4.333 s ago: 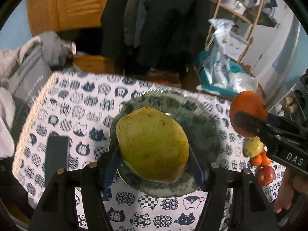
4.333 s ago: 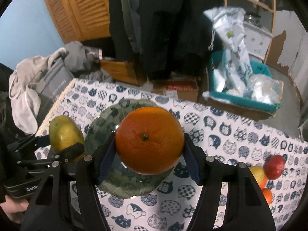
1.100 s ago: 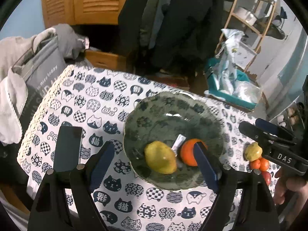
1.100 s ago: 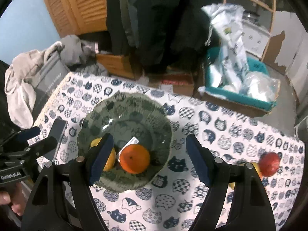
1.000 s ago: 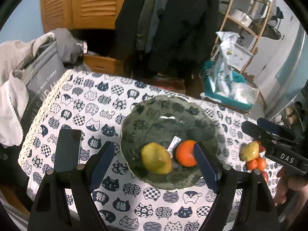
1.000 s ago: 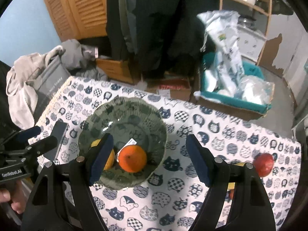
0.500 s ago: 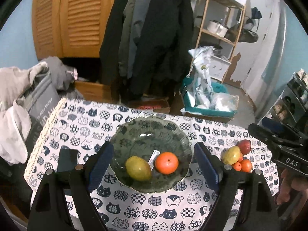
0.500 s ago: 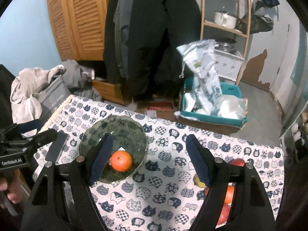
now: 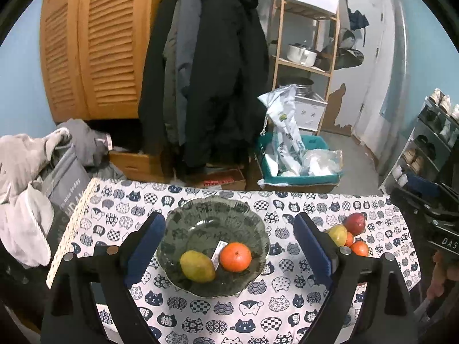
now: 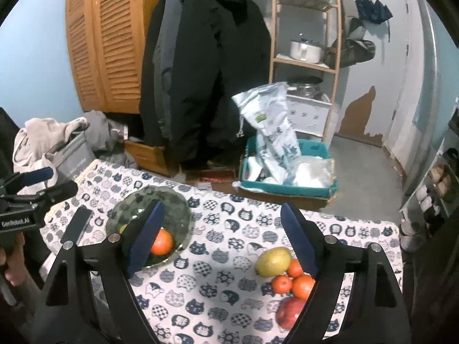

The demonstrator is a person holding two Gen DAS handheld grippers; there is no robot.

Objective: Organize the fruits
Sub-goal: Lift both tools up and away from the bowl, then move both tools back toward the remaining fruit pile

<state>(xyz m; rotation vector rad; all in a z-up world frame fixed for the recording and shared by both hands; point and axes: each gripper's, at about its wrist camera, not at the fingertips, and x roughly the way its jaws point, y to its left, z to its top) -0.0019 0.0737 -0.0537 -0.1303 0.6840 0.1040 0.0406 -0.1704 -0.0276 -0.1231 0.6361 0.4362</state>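
Observation:
A dark green glass bowl (image 9: 183,215) sits on the cat-print tablecloth (image 9: 287,295) and holds a yellow-green mango (image 9: 197,266), an orange (image 9: 235,256) and a small white packet (image 9: 217,251). My left gripper (image 9: 229,246) is open and empty, raised above the bowl. A pile of loose fruit lies at the table's right: a yellow mango (image 10: 272,261), small oranges (image 10: 295,281) and a red apple (image 10: 289,312). My right gripper (image 10: 221,238) is open and empty, raised between the bowl (image 10: 175,200) and the pile.
A dark flat phone (image 10: 76,225) lies left of the bowl. Behind the table are hanging black coats (image 9: 209,71), a wooden shelf (image 9: 304,66), a teal crate of bags (image 9: 298,160) and grey laundry (image 9: 31,166) at the left.
Both grippers let go of the mango and the orange into the bowl, then drew back and up. The right gripper has swung toward the fruit pile.

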